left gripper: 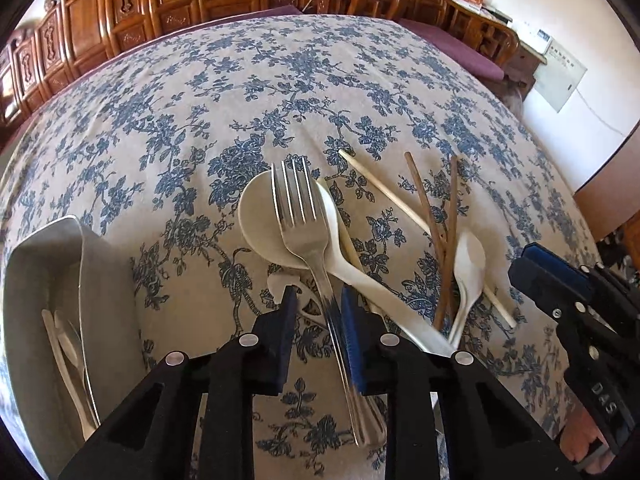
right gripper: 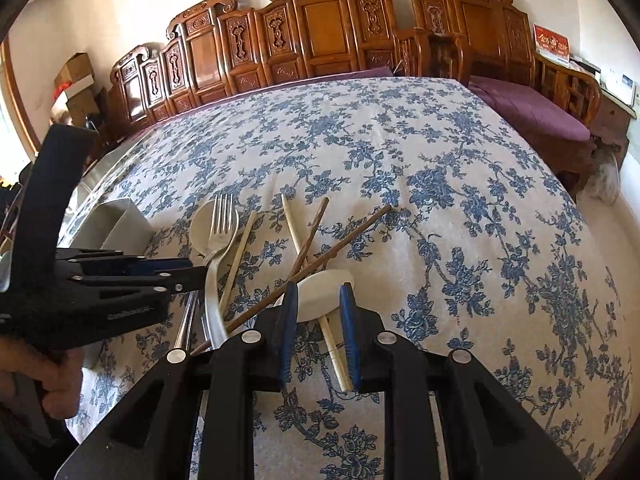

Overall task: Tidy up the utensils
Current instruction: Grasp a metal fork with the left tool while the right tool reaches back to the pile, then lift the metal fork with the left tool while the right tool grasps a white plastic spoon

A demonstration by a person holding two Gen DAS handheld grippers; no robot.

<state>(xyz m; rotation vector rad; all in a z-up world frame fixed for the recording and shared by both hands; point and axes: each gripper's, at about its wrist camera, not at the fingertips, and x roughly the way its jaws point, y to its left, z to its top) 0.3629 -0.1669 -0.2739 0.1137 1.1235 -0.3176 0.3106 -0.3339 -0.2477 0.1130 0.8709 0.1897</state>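
The metal fork (left gripper: 304,236) lies on the flowered tablecloth (left gripper: 180,128) across a pale spoon (left gripper: 260,224), its tines pointing away toward the carved wooden bench (left gripper: 160,4), its handle running back between the jaws of the left gripper (left gripper: 318,300), which stand slightly apart with a gap still showing beside the handle. The right gripper (right gripper: 318,300), marked "DAS", is partly open over a second pale spoon (right gripper: 324,290) and crossed chopsticks (right gripper: 340,244), holding nothing. A grey tray (left gripper: 48,264) at left holds utensils.

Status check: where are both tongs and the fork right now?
Left tongs straddling the fork handle, grip unconfirmed. Right tongs empty, open over the small white spoon. Fork lies across the big spoon; chopsticks crossed alongside.
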